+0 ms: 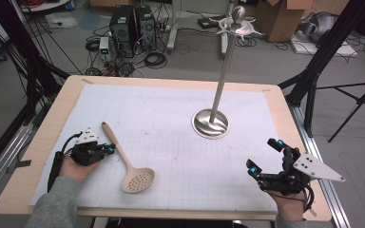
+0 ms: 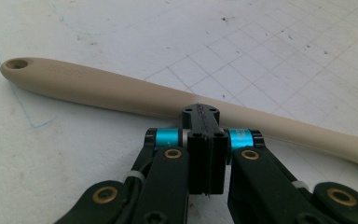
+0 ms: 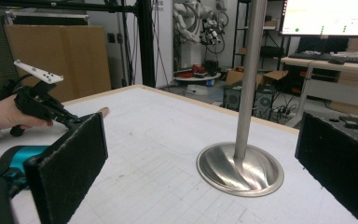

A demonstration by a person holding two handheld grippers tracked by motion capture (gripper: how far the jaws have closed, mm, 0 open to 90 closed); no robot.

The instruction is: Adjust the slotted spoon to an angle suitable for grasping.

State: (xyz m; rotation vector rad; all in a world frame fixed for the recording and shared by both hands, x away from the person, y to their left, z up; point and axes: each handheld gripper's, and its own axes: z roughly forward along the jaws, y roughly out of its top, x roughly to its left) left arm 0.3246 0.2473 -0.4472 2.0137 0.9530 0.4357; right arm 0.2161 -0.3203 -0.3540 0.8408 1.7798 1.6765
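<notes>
A beige slotted spoon point(image 1: 123, 160) lies on the white gridded mat, handle toward the far left, bowl toward the near edge. My left gripper point(image 1: 109, 148) sits just left of the handle, its tips right at the handle's middle point(image 2: 121, 93). Its jaws are shut with nothing between them point(image 2: 200, 112). Whether the tips touch the handle I cannot tell. My right gripper point(image 1: 264, 156) is held at the near right of the table, open and holding nothing. Its two pads point(image 3: 70, 158) stand wide apart, facing the metal stand point(image 3: 240, 170).
A tall metal stand with a round base point(image 1: 211, 123) rises right of the mat's centre, with hooks at its top point(image 1: 237, 26). The wooden table edge point(image 1: 171, 213) runs along the near side. Computers, cables and boxes lie on the floor beyond.
</notes>
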